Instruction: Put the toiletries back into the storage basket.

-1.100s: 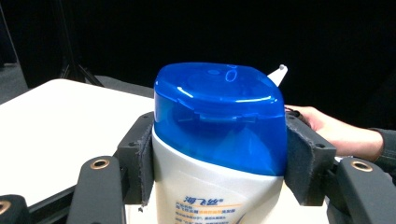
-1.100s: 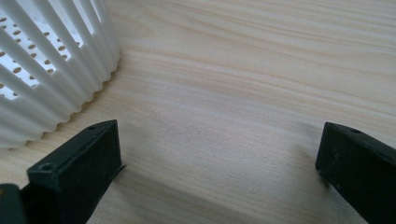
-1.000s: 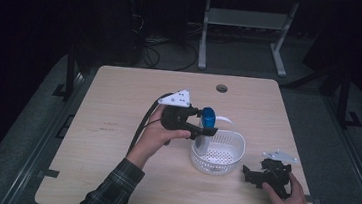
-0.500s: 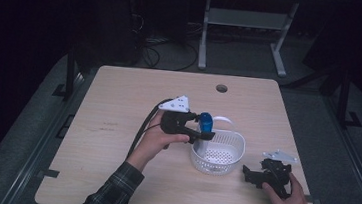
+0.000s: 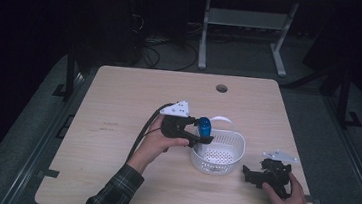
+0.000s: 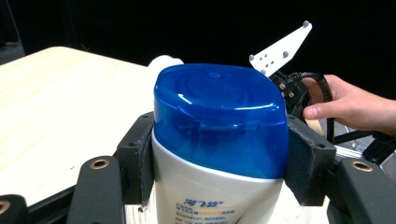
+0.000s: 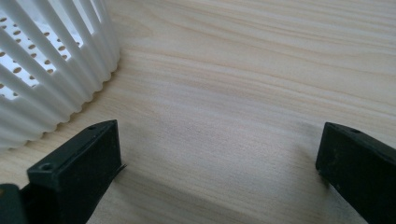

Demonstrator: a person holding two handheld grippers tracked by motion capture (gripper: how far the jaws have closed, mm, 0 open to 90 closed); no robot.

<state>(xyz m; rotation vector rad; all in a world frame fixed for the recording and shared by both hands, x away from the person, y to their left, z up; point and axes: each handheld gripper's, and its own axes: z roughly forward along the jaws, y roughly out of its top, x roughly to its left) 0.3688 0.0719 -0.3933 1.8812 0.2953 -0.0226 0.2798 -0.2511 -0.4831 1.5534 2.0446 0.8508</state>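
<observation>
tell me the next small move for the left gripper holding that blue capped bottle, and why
Probably lower it into the white basket: the left gripper is shut on the shampoo bottle at the basket's rim, held above it, while the right gripper rests open on the table beside.

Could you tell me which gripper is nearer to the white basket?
Left. The left gripper holds a bottle at the white basket rim; the right gripper rests beside it.

The high view looks forward and down from above the near edge, taking in the whole table [image 5: 116, 126]. The right gripper view sits low, close against the white basket [image 7: 42, 60], which the high view shares [image 5: 216, 153]
</observation>
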